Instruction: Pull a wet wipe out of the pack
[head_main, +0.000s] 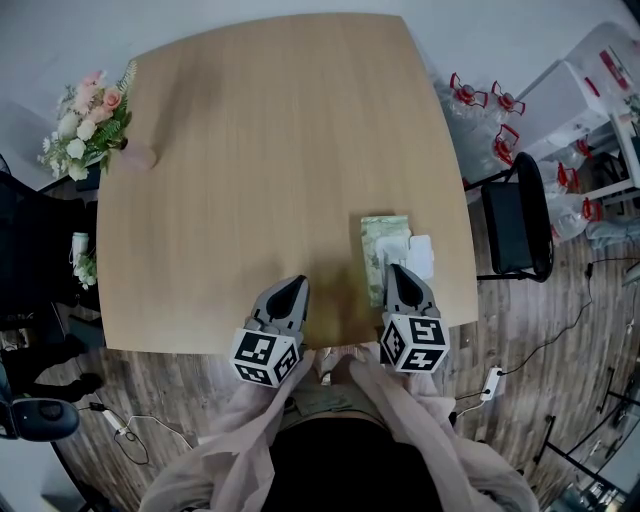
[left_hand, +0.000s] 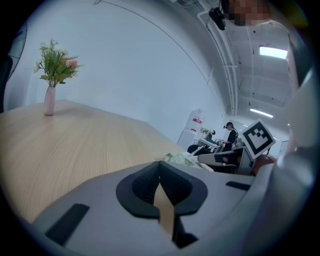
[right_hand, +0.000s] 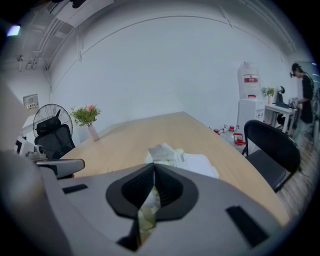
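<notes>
A pale green wet wipe pack (head_main: 383, 240) lies near the table's front right corner, with a white sheet or flap (head_main: 421, 256) spread at its right side. My right gripper (head_main: 393, 270) rests its tip on the pack's near end. In the right gripper view its jaws (right_hand: 153, 167) meet at the tips, the crumpled pack top (right_hand: 162, 151) sits just beyond them, and I cannot tell whether a wipe is pinched. My left gripper (head_main: 296, 287) hovers over bare table to the pack's left, shut and empty (left_hand: 160, 167). The pack (left_hand: 177, 159) also shows in the left gripper view.
A pink vase of flowers (head_main: 90, 125) stands at the table's far left corner. A black chair (head_main: 520, 225) and several water bottles (head_main: 478, 100) are off the right edge. An office chair (head_main: 30, 240) stands at the left. A person (right_hand: 302, 95) stands far off.
</notes>
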